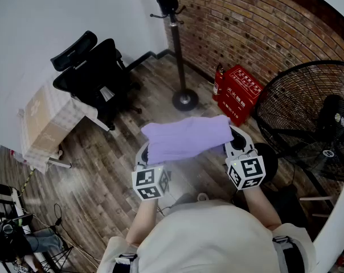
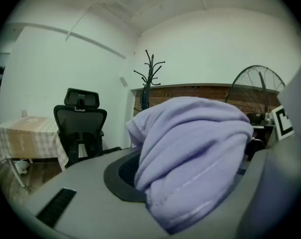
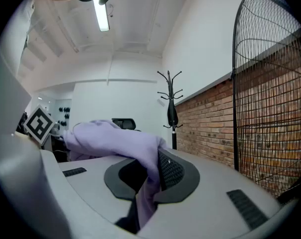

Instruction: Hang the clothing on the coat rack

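A lilac garment [image 1: 187, 137] is stretched between my two grippers above the wood floor. My left gripper [image 1: 144, 152] is shut on its left end; in the left gripper view the bunched cloth [image 2: 190, 153] covers the jaws. At the right end my right gripper [image 1: 233, 141] is shut on the cloth [image 3: 146, 183], which is pinched between the pads and drapes off to the left. The black coat rack [image 1: 175, 27] stands ahead by the brick wall, its round base [image 1: 185, 99] on the floor. It also shows as a coat rack [image 2: 148, 81] in the left gripper view and a coat rack [image 3: 171, 108] in the right one.
A black office chair [image 1: 95, 75] and a table with a checked cloth [image 1: 46, 124] stand to the left. A red box [image 1: 238, 92] and an extinguisher lean on the brick wall. A large black fan [image 1: 317, 121] stands at the right.
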Demonstrator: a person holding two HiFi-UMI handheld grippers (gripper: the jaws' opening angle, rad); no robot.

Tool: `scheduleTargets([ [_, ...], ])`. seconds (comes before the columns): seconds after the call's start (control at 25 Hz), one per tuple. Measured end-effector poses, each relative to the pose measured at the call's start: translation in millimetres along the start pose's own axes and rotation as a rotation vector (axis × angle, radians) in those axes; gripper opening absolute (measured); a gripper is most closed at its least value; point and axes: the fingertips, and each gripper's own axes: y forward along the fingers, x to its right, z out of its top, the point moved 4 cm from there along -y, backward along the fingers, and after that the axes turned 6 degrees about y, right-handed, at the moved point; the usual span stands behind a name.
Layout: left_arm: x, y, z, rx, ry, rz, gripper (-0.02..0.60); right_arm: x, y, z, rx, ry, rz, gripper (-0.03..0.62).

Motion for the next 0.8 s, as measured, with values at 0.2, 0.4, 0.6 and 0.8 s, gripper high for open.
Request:
scheduleTargets([
  [0.2, 8.9, -19.6, -1.0, 0.014, 0.002, -0.015, 0.08, -6.7, -21.2, 8.8, 0.03, -0.037, -0.013, 0.025],
  [0.4, 9.3, -41.0, -7.2, 0.015, -0.011, 0.009, 0.08, -17.4, -34.9, 3.2, 0.007, -0.036, 0.008, 0.025],
  [0.6, 9.5, -51.9, -12.7, 0.017, -0.034, 0.034, 0.08, -22.9, -37.2, 4.0, 0.015, -0.027, 0.034, 0.024],
  [0.8, 13.6, -52.7, -13.5, 0.023, -0.042, 0.049, 0.08, -20.2, -38.1, 6.2, 0.021, -0.026, 0.047, 0.025],
])
